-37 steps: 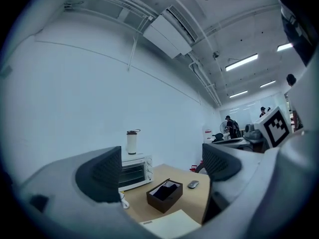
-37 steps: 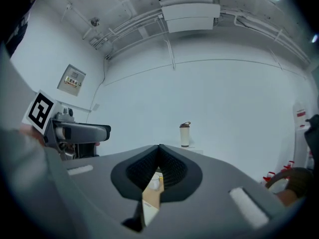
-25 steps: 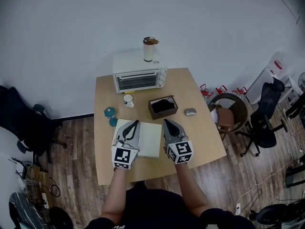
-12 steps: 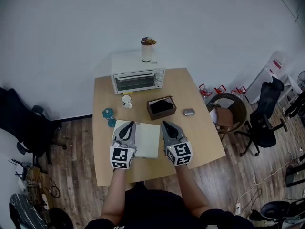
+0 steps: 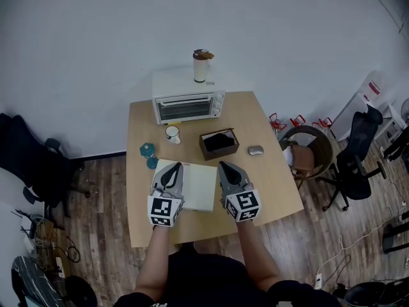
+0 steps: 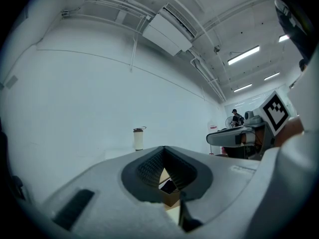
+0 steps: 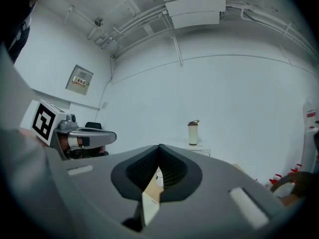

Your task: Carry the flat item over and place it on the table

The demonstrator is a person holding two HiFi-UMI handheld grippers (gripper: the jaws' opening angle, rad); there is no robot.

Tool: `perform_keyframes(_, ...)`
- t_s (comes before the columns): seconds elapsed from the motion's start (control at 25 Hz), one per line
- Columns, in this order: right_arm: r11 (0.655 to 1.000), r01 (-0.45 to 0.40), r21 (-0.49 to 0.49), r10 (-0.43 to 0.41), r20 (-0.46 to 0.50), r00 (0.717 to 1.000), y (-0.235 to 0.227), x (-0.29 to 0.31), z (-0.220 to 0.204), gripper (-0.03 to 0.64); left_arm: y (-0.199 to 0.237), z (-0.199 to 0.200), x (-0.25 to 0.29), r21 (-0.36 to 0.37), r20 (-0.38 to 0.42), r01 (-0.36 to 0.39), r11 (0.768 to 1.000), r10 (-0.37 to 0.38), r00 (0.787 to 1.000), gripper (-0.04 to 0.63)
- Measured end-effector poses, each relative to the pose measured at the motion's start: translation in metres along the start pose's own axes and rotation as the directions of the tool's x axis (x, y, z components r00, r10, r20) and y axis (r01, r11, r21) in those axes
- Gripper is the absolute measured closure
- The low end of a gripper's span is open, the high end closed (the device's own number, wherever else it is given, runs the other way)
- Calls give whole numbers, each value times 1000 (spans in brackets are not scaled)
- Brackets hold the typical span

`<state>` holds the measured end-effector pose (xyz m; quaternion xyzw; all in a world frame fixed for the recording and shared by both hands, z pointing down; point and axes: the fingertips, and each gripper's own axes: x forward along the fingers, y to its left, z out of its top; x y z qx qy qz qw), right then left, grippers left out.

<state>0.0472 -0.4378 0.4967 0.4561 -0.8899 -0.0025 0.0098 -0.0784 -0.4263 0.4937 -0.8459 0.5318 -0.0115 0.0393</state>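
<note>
A flat cream-white item (image 5: 197, 185) lies level over the front part of the wooden table (image 5: 268, 190), held from both sides. My left gripper (image 5: 176, 166) is shut on its left edge and my right gripper (image 5: 223, 165) is shut on its right edge. In the left gripper view the jaws (image 6: 164, 151) meet in a point, with a cream strip of the item (image 6: 172, 214) low in the gap. The right gripper view shows the same: jaws (image 7: 159, 148) closed, and the item's pale edge (image 7: 149, 205) running between them. Whether the item rests on the table or hangs just above it, I cannot tell.
Behind the item stand a brown open box (image 5: 218, 143), a white mug (image 5: 172, 133), two teal pieces (image 5: 149, 153) and a grey mouse (image 5: 255, 150). A white toaster oven (image 5: 187, 103) with a bottle (image 5: 200, 66) on top sits at the far edge. Chairs (image 5: 307, 151) crowd the right side.
</note>
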Motion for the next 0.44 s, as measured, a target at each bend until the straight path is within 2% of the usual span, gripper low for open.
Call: perform_keyframes(0.44,1000,-7,16,7,-17,1000,6,8,-6,612,12,1,-5,-3,18,-17,1000,17,1000,594)
